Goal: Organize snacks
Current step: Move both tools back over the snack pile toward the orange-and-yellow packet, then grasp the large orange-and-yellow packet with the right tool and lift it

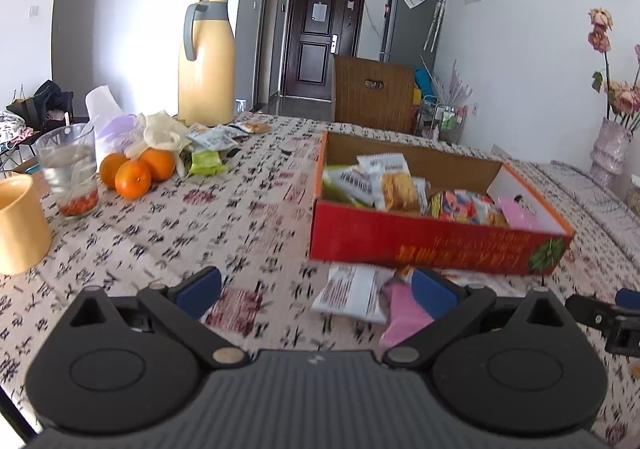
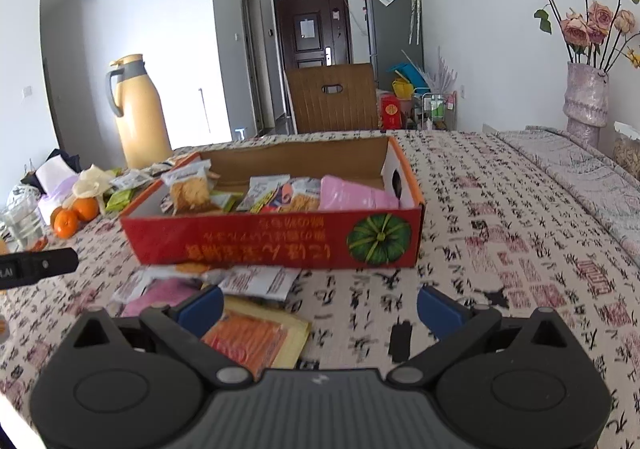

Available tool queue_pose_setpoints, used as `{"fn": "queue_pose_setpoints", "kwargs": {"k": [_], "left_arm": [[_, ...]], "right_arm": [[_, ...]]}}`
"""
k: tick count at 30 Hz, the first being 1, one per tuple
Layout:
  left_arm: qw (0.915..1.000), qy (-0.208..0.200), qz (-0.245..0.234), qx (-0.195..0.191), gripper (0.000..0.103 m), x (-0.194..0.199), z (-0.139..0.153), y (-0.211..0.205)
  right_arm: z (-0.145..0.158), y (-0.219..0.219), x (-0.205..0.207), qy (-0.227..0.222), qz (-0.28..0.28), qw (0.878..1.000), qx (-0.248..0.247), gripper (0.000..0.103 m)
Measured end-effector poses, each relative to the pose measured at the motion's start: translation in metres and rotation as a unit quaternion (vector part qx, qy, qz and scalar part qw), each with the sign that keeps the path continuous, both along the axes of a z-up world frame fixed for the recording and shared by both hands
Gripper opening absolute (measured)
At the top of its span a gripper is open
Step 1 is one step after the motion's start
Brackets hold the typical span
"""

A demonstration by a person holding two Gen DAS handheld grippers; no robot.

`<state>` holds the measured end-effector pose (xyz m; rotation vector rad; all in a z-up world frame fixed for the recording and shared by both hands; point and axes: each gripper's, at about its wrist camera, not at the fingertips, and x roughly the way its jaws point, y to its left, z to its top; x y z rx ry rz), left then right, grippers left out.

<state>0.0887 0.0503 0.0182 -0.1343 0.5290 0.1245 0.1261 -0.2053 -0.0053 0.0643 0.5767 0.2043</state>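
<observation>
A red cardboard box (image 1: 420, 237) (image 2: 248, 241) stands on the patterned tablecloth and holds several snack packets (image 1: 384, 181) (image 2: 280, 193). Loose packets lie in front of it: a white one (image 1: 352, 293) (image 2: 260, 281), a pink one (image 1: 404, 313) (image 2: 160, 295) and an orange-and-yellow one (image 2: 256, 337). More packets (image 1: 212, 149) lie by the oranges. My left gripper (image 1: 316, 295) is open, its right finger over the pink packet. My right gripper (image 2: 320, 309) is open above the cloth, its left finger over the orange-and-yellow packet.
At the left stand a yellow thermos (image 1: 206, 61) (image 2: 138, 113), three oranges (image 1: 136, 171), a glass of water (image 1: 70, 169), a yellow cup (image 1: 20, 225) and a tissue box (image 1: 106, 117). A vase of flowers (image 2: 584, 97) stands at the right. A chair (image 2: 334, 97) is behind the table.
</observation>
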Motion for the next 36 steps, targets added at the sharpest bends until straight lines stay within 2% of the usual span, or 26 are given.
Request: {"fn": "queue_pose_setpoints", "kwargs": {"k": [11,21,29,36], "left_arm": [[0.9998,0.020,-0.007,-0.003,0.103,-0.022,-0.018,0.004],[0.9995,0.029,-0.010,-0.006,0.103,-0.027,-0.023,0.004],[0.9991,0.036,-0.023,-0.008,0.103,-0.025,-0.028,0.003],[0.9988,0.042,-0.022,-0.016,0.103,-0.022,-0.032,0.008]], "right_arm": [[-0.015,0.005,-0.019,0.030,0.004,1.000,-0.005,0.103],[-0.022,0.043,-0.011,0.045,0.047,0.998,-0.009,0.103],[-0.036,0.058,0.003,0.071,0.028,0.997,-0.019,0.103],[-0.040,0.058,-0.003,0.076,0.027,0.996,-0.023,0.103]]}}
